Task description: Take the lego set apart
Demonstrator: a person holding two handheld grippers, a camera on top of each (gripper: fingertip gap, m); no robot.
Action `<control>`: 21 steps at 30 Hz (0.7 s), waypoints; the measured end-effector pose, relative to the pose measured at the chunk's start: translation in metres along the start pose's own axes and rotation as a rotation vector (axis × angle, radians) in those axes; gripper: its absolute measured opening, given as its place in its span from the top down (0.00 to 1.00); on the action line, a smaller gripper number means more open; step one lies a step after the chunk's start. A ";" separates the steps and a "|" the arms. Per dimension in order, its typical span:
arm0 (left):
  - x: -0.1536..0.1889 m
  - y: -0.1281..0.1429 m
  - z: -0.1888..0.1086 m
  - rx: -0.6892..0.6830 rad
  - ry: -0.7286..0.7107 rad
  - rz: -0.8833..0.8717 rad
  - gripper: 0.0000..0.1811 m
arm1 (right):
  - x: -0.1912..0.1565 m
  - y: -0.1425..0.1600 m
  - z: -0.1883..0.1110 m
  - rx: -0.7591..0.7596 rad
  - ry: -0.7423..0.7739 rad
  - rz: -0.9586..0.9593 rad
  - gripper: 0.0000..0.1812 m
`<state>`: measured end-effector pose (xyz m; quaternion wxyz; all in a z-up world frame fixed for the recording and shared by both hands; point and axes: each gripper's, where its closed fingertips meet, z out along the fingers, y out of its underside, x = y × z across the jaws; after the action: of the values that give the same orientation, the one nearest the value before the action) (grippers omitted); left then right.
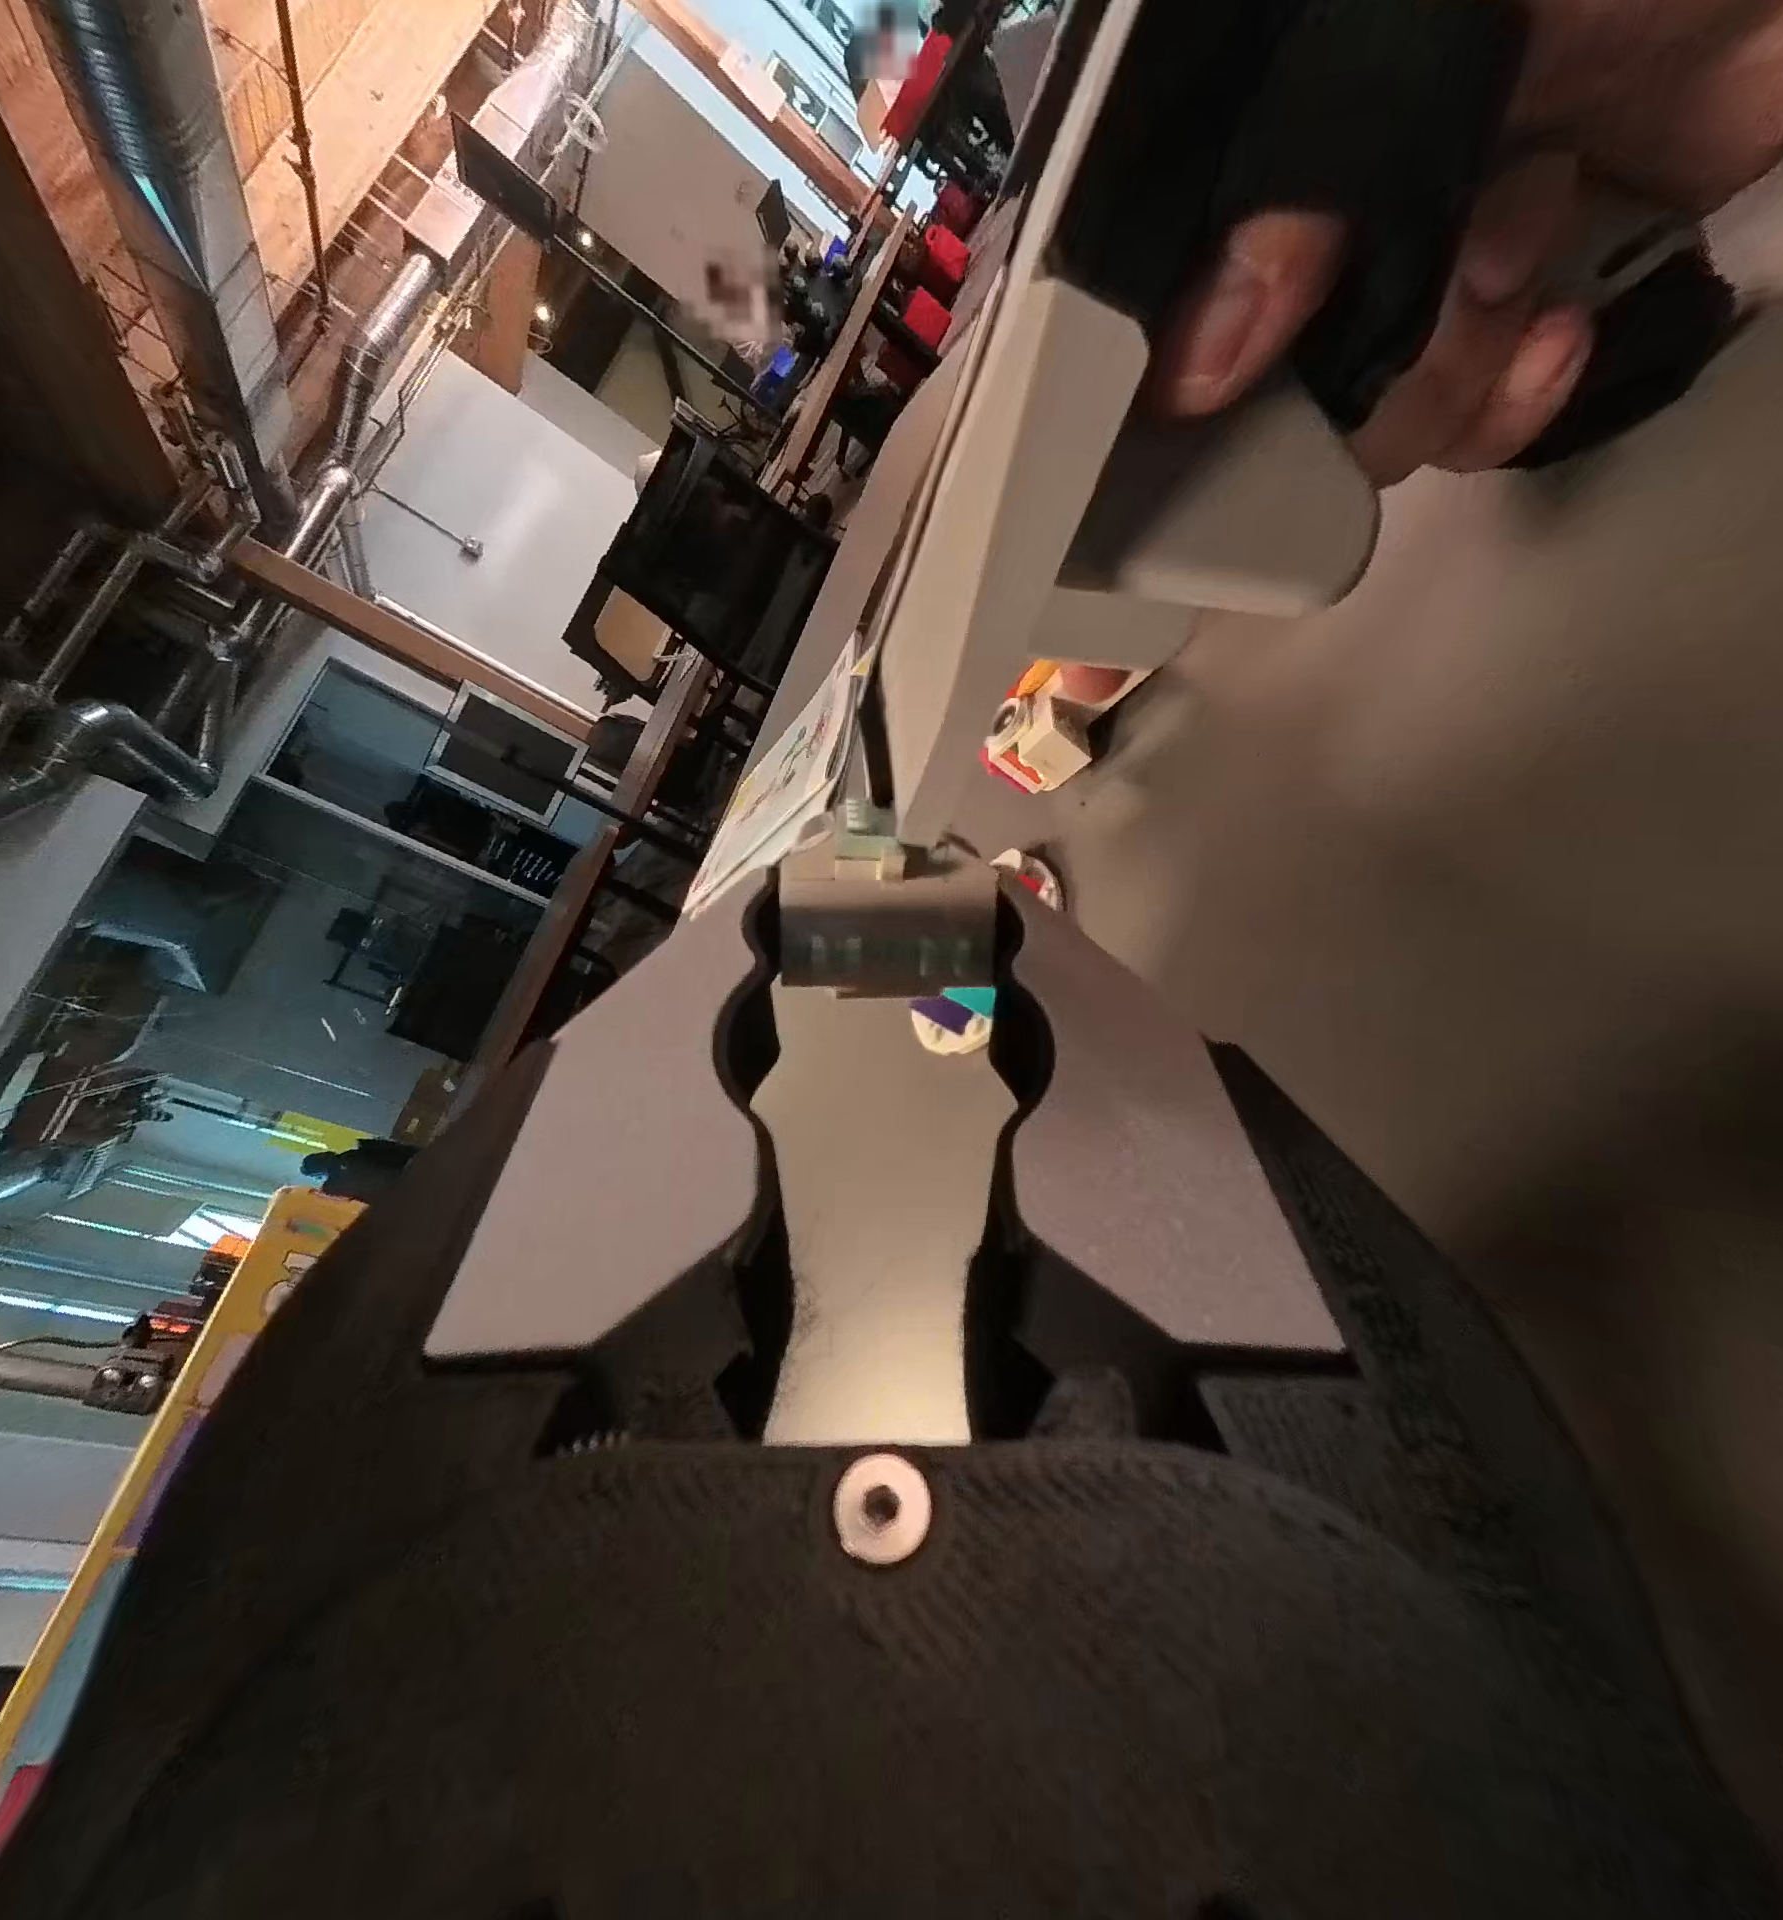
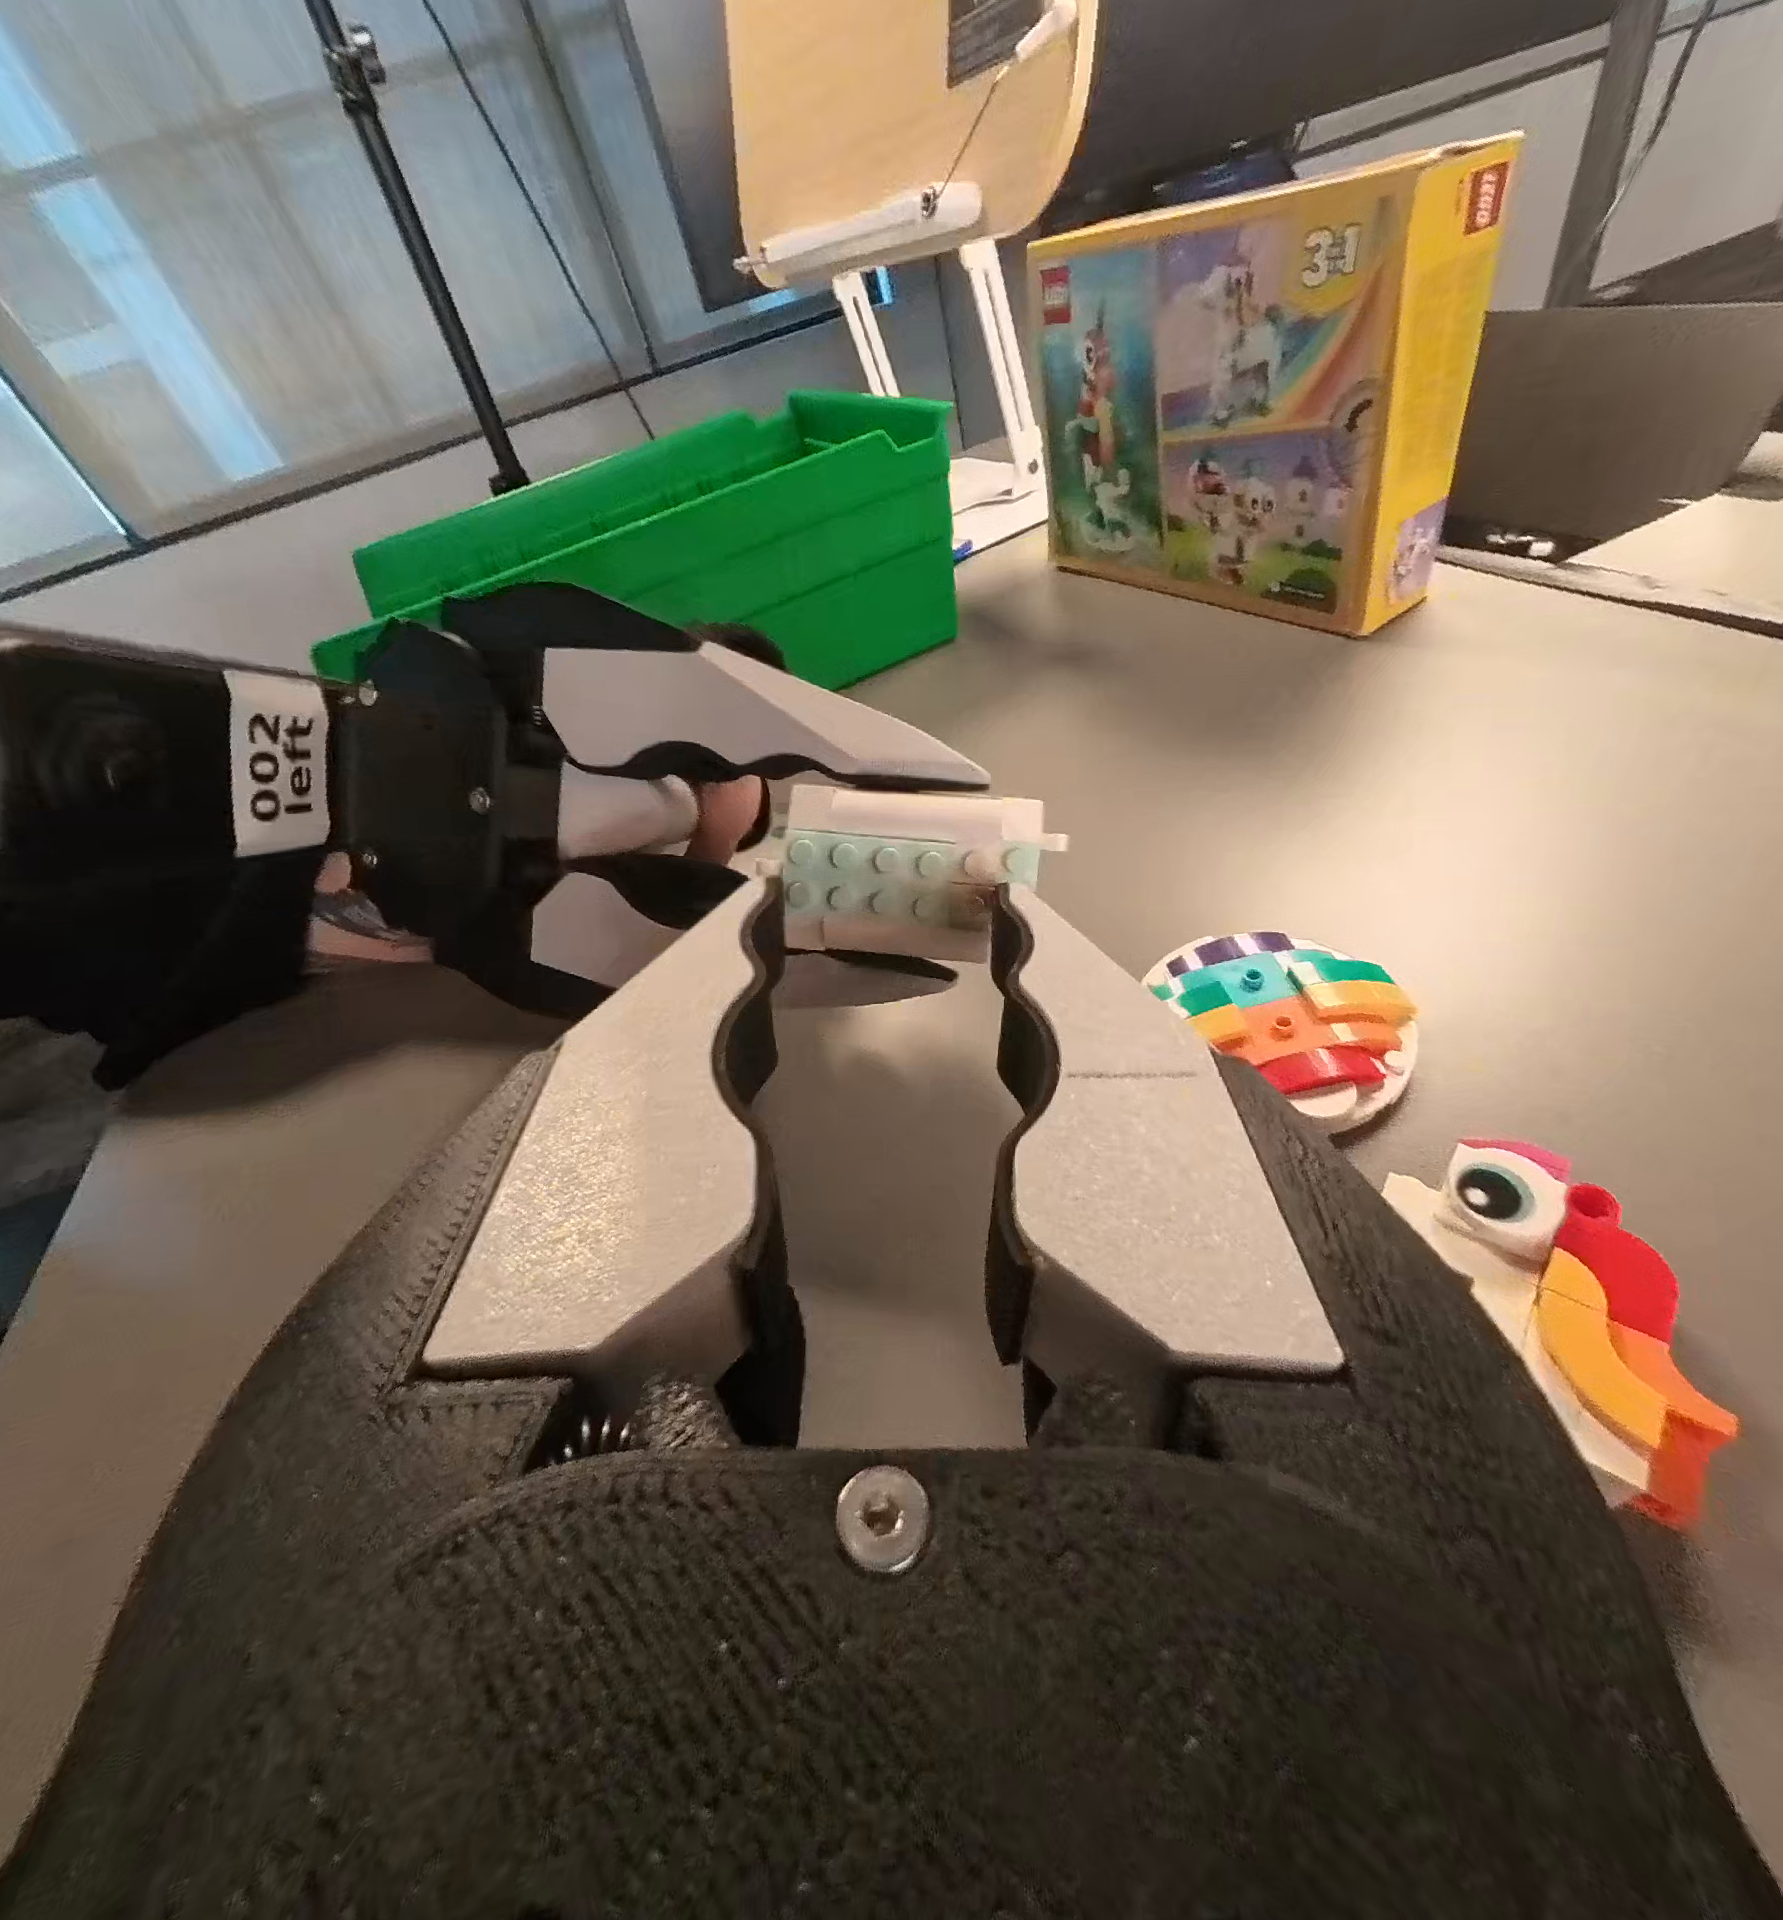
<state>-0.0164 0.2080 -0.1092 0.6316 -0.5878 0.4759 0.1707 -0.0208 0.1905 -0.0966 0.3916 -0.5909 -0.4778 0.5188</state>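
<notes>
I count two grippers, both clamped on one lego block assembly (image 2: 892,878). In the right wrist view, the right gripper (image 2: 882,914) pinches the near part of the assembly between its two grey fingers. The left gripper (image 2: 866,873) enters from the left side, rolled sideways, with one finger above the assembly and one finger below it. The assembly is held above the table (image 2: 1386,831), not resting on it.

The assembly shows one mint-green plate with two rows of studs, set between white pieces above and below. One small white peg projects from its right end.

In the left wrist view, the left gripper (image 1: 887,940) has its two fingertips closed on the assembly (image 1: 887,935), which appears dark and blurred there. The right gripper (image 1: 991,644) crosses above it, and the gloved hand (image 1: 1438,260) that carries it fills the upper right corner.

Loose on the table I count two further lego sub-builds:
- one round white disc with rainbow-coloured arches (image 2: 1282,1023), to the right of the right gripper;
- one piece with a large eye and red, yellow and orange curved parts (image 2: 1573,1320), nearer the camera, partly hidden by the gripper body.

Behind the grippers I count one green plastic bin (image 2: 679,530) and one yellow lego box (image 2: 1271,405), well apart from each other.
</notes>
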 end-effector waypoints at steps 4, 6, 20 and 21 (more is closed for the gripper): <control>-0.002 0.002 0.001 -0.038 -0.038 0.074 0.80 | 0.002 0.000 0.001 0.011 -0.002 0.071 0.79; -0.003 0.006 0.001 -0.067 -0.051 0.113 0.80 | 0.004 0.002 0.003 0.010 0.001 0.106 0.79; 0.011 -0.004 0.000 -0.035 -0.018 0.242 0.80 | 0.000 0.012 0.000 -0.069 -0.068 0.122 0.78; 0.013 -0.009 -0.001 -0.006 -0.008 0.250 0.79 | -0.003 0.012 -0.003 -0.073 -0.103 0.115 0.78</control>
<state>-0.0041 0.2004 -0.1142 0.6054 -0.5253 0.5424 0.2517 -0.0162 0.1850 -0.1075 0.3146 -0.6038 -0.4811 0.5523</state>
